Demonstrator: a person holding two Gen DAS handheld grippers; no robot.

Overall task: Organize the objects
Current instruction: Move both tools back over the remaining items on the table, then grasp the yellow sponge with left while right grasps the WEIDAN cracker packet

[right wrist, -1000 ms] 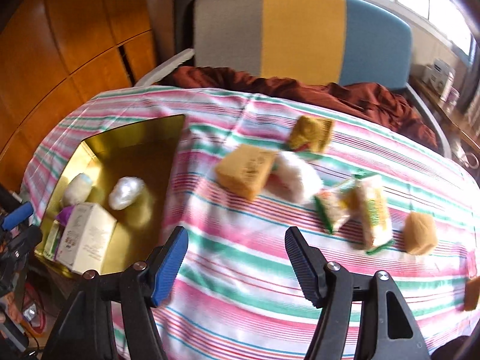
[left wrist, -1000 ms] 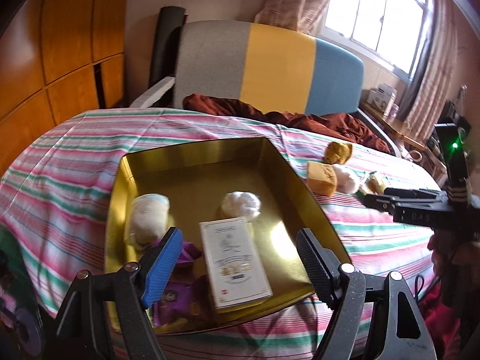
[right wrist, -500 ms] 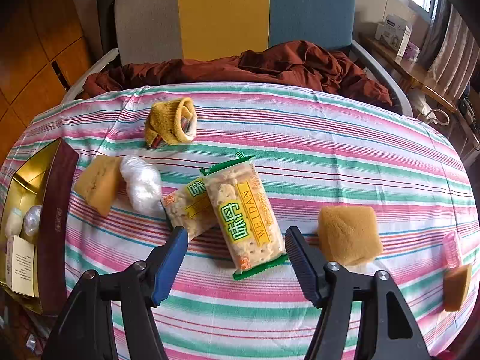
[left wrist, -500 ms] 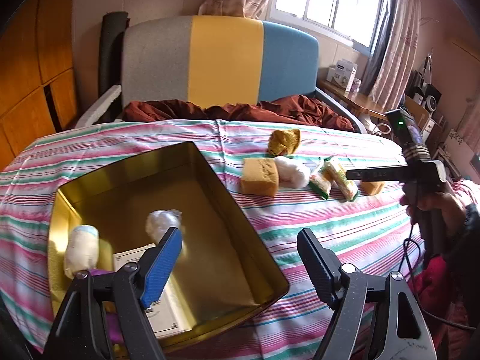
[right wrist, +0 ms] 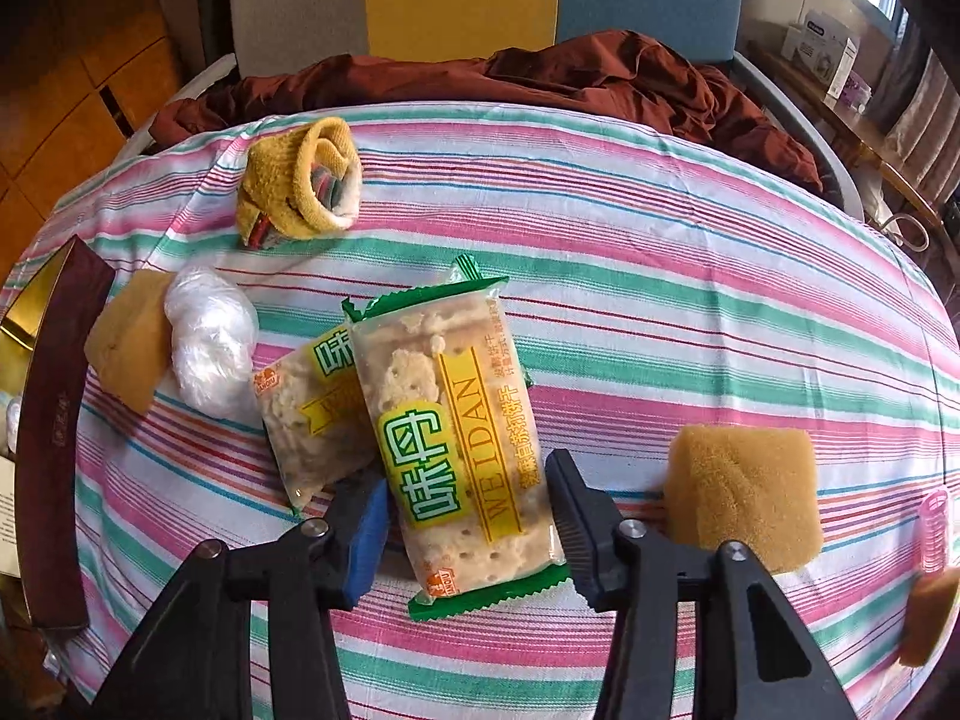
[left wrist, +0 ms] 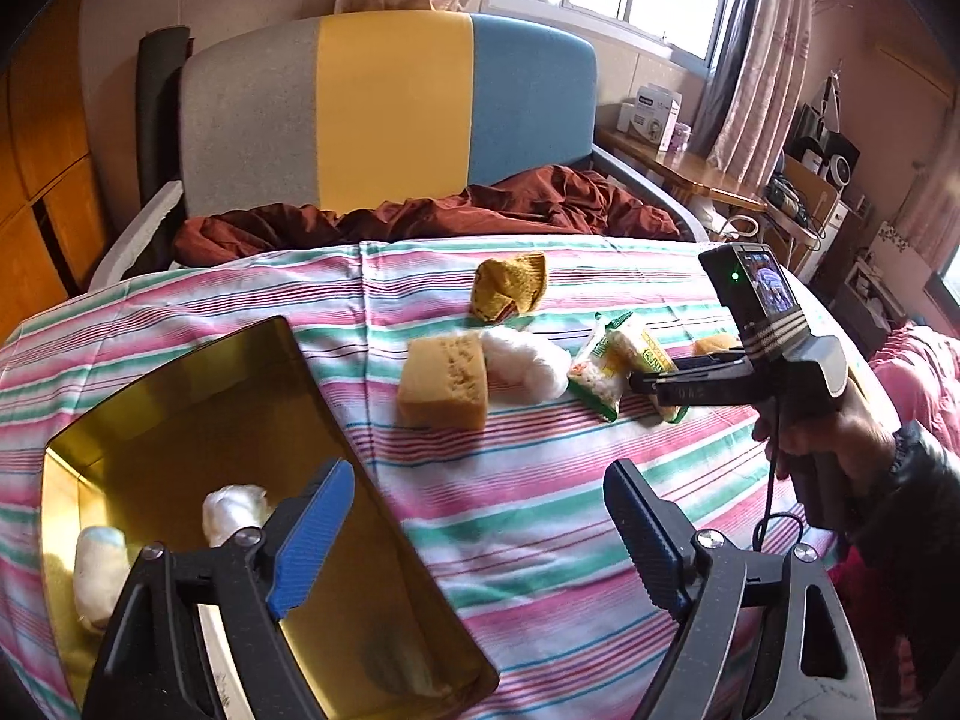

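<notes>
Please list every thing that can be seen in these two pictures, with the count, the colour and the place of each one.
Cracker packs: 2, green and yellow, mid-table, the top one between the right gripper's fingers.
Sponges: 3, tan; one beside the tin, one right of the packs, one at the right edge.
Plastic wad: 1, white, touching the left sponge.
Sock roll: 1, mustard, far side of the table.
Tin: 1, gold inside, left end; two whitish bundles in it.
Hair roller: 1, pink, right edge.
Tablecloth: 1, striped pink, green, white.
Blanket: 1, rust, behind the table.
Left gripper: open, over the tin's edge.
Right gripper: open, around the top pack.
</notes>
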